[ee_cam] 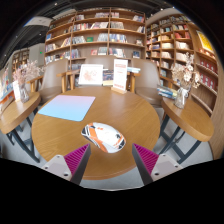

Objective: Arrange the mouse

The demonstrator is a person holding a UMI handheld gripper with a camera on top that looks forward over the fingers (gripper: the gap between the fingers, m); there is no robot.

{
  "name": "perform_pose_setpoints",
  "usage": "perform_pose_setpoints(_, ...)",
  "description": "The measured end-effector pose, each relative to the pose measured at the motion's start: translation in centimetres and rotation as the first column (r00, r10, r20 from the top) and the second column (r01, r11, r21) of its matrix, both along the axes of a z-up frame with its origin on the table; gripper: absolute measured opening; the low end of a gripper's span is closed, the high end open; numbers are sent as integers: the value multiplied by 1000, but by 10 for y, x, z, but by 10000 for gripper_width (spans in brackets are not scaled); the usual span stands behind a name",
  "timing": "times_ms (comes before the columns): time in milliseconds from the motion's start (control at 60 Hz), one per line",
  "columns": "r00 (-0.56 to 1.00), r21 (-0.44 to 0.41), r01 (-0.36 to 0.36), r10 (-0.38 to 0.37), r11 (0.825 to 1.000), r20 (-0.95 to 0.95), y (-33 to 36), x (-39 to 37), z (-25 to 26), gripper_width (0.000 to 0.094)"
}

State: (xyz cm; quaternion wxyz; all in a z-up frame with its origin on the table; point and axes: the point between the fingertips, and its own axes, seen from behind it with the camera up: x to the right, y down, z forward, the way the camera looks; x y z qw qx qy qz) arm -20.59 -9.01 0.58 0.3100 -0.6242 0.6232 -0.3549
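Observation:
A white and orange mouse (103, 137) lies on a round brown wooden table (60, 135), just ahead of my fingers and a little between their tips. A light blue mouse mat (68, 107) lies on the table beyond the mouse, to the left. My gripper (111, 160) is open, its magenta pads (75, 157) wide apart on either side, and it holds nothing. The mouse rests on the table with a gap to each finger.
A display stand with leaflets (105, 75) stands beyond the table's far edge. Bookshelves (100, 35) line the back and right walls. Other tables stand at the left (15, 105) and the right (190, 110), the right one with a vase of flowers (182, 75).

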Motion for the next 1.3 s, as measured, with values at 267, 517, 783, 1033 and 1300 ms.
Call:
perform_pose_setpoints(267,999,22,-3,4,1000,-37,-5,45,-10,856)
perform_pose_setpoints(517,997,7,38,-37,999,-71,-23,90,-12,850)
perform_pose_setpoints(783,992,26,79,-76,997,-103,-36,111,-20,849)
perform_pose_setpoints(1033,992,26,60,-57,998,-110,-29,112,-19,433)
perform_pose_setpoints(1300,1000,70,20,-20,997,4,16,147,70,409)
